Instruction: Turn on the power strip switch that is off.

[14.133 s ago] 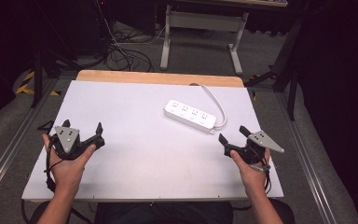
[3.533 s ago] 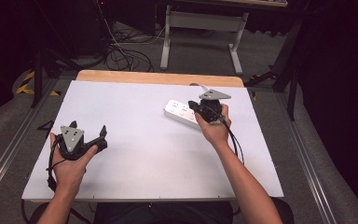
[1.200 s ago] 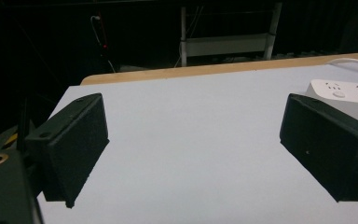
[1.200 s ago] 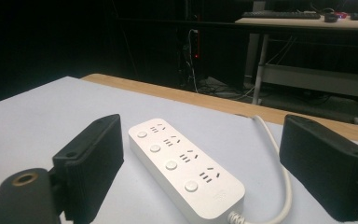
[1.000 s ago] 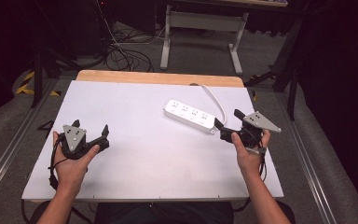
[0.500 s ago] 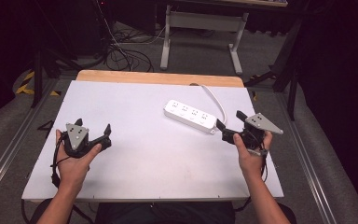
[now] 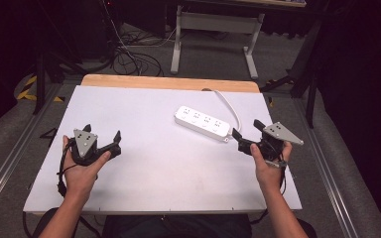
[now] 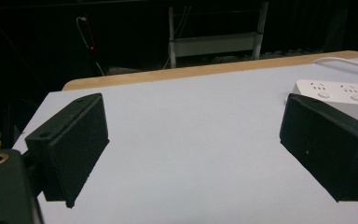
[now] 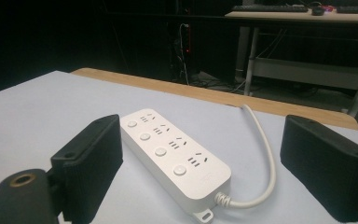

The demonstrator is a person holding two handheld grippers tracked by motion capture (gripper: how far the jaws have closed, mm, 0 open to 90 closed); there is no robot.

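Altogether one white power strip [image 7: 202, 121] lies on the white surface [image 7: 154, 173], right of centre toward the far edge, carrying four sockets and four round buttons, its single cord [image 7: 229, 102] curving off the back. Two tools flank it: the left hand-held gripper [image 7: 102, 138], well apart, gapes wide and empty; the right hand-held gripper [image 7: 247, 128], just beside its cord end, spreads wide too

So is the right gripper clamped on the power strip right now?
No, the right gripper is open, its jaws spread wide apart just short of the power strip.
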